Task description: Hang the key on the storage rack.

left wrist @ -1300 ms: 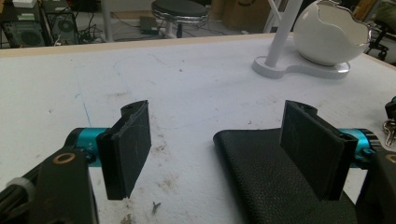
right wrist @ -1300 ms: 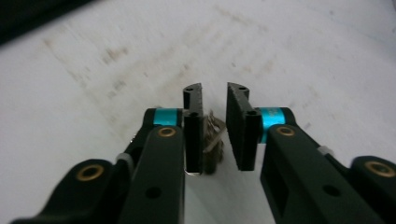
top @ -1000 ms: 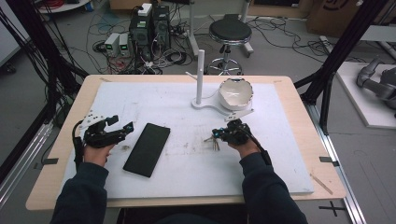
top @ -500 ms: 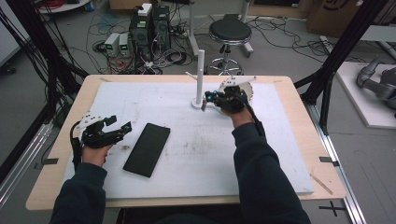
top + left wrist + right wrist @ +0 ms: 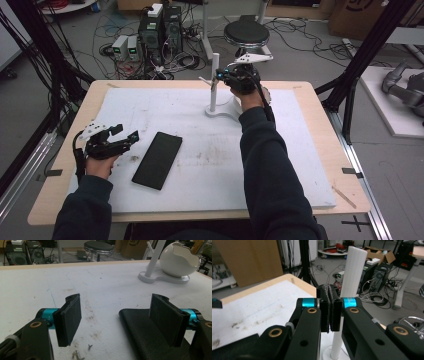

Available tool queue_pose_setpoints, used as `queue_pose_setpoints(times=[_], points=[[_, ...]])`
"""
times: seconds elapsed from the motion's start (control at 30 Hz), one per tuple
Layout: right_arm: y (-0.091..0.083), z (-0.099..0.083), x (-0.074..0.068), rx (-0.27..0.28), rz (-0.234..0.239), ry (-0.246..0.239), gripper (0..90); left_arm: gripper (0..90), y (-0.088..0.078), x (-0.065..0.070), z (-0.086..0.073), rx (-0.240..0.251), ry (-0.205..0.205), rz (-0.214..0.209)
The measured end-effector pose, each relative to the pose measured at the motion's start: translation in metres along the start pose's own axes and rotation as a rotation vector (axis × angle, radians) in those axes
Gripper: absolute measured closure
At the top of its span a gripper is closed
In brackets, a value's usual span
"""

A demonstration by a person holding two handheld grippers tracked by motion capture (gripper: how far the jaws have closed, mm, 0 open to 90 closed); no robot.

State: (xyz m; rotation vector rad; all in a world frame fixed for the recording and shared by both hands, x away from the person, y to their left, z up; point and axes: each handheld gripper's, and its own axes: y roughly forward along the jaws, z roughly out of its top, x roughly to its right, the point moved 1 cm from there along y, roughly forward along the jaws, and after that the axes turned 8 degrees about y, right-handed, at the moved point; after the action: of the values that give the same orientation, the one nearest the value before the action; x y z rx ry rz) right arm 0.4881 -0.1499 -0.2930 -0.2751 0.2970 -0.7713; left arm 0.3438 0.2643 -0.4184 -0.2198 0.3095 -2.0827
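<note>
A white stand (image 5: 214, 95) with an upright post rises at the table's far middle. My right gripper (image 5: 220, 76) is raised beside the top of that post, jaws pressed together. In the right gripper view its pads (image 5: 329, 293) meet just in front of the ribbed white post (image 5: 355, 270); I cannot make out anything between them. A flat black case (image 5: 157, 160) lies at the front left. My left gripper (image 5: 127, 132) rests open beside it, and one pad (image 5: 165, 317) hangs over the case (image 5: 140, 335). A white egg-shaped bowl (image 5: 178, 260) sits on the stand's base.
A white mat (image 5: 300, 165) covers most of the wooden table (image 5: 65, 150). Small bits of debris (image 5: 77, 355) lie by the left gripper. Beyond the far edge stand a stool (image 5: 245, 32) and computer boxes (image 5: 160, 27) among cables.
The right gripper has lifted off the middle of the mat and travelled away and up to the top of the white post. The left gripper has stayed put.
</note>
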Motion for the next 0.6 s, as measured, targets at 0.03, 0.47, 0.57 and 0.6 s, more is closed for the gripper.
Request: queue_pose_setpoints(times=[0.03,0.47,0.57,0.6], points=[[0.002,-0.001,0.005,0.01,0.002,0.028,89.8,25.9,0.0,0.0,0.0,0.0,-0.002,0.001],[0.001,-0.006,0.012,-0.009,-0.023,0.054,76.1,26.1,0.0,0.0,-0.001,-0.004,-0.001,0.001],[-0.012,-0.01,0.014,-0.004,-0.059,0.022,68.8,26.1,0.0,0.0,-0.001,-0.004,0.0,0.0],[-0.012,-0.01,0.014,-0.004,-0.059,0.022,68.8,26.1,0.0,0.0,-0.001,-0.005,0.001,-0.001]])
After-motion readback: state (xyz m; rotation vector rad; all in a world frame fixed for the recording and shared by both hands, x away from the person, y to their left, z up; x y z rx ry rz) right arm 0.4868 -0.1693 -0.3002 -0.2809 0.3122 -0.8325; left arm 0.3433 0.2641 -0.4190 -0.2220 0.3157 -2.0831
